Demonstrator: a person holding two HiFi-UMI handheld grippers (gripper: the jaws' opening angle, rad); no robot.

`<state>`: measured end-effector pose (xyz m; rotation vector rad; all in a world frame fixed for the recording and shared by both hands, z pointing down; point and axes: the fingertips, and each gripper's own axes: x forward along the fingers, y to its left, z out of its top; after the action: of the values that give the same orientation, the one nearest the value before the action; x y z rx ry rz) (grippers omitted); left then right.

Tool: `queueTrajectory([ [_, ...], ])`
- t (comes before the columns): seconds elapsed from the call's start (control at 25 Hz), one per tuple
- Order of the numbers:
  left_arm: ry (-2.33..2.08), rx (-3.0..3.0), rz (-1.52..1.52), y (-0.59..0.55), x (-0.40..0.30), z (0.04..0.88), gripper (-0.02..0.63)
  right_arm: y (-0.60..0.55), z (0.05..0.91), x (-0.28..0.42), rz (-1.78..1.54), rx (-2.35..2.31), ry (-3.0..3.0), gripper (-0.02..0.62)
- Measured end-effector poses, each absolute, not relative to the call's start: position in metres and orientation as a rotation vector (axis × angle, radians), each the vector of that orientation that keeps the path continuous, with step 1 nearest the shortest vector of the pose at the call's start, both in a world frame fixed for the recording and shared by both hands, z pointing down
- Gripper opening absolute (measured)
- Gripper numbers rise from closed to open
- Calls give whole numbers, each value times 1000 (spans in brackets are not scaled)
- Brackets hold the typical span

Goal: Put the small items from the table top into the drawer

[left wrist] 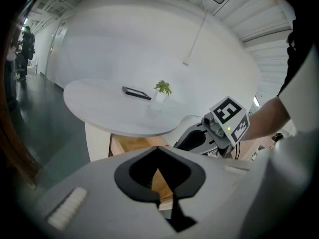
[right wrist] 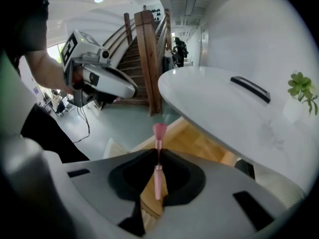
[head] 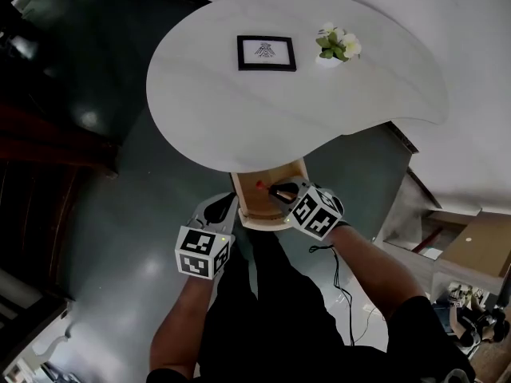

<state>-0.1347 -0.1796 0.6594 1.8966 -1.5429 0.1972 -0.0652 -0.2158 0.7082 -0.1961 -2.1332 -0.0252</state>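
A wooden drawer [head: 257,200] stands pulled out from under the white table [head: 239,118]. My right gripper [head: 276,190] hangs over the drawer, shut on a pink makeup brush [right wrist: 158,159] whose pink tip [head: 260,186] points out past the jaws. In the right gripper view the brush stands upright between the closed jaws above the drawer's wooden floor [right wrist: 194,143]. My left gripper [head: 224,211] is at the drawer's left front corner, shut with nothing in it [left wrist: 158,149]. On the table top lie a black picture frame [head: 266,53] and a small potted plant [head: 337,45].
The drawer's front panel [head: 263,219] juts toward my legs. Grey floor surrounds the table, a wooden staircase [right wrist: 142,54] rises to the left, and a cable [head: 339,274] runs over the floor at the right. Shelving with clutter [head: 467,294] sits at the far right.
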Motion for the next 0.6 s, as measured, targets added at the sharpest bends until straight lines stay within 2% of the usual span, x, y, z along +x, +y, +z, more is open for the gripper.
queueTrajectory([
  [0.6, -1533, 1864, 215, -171, -139, 701, 11, -209, 807, -75, -70, -355, -1930, 54],
])
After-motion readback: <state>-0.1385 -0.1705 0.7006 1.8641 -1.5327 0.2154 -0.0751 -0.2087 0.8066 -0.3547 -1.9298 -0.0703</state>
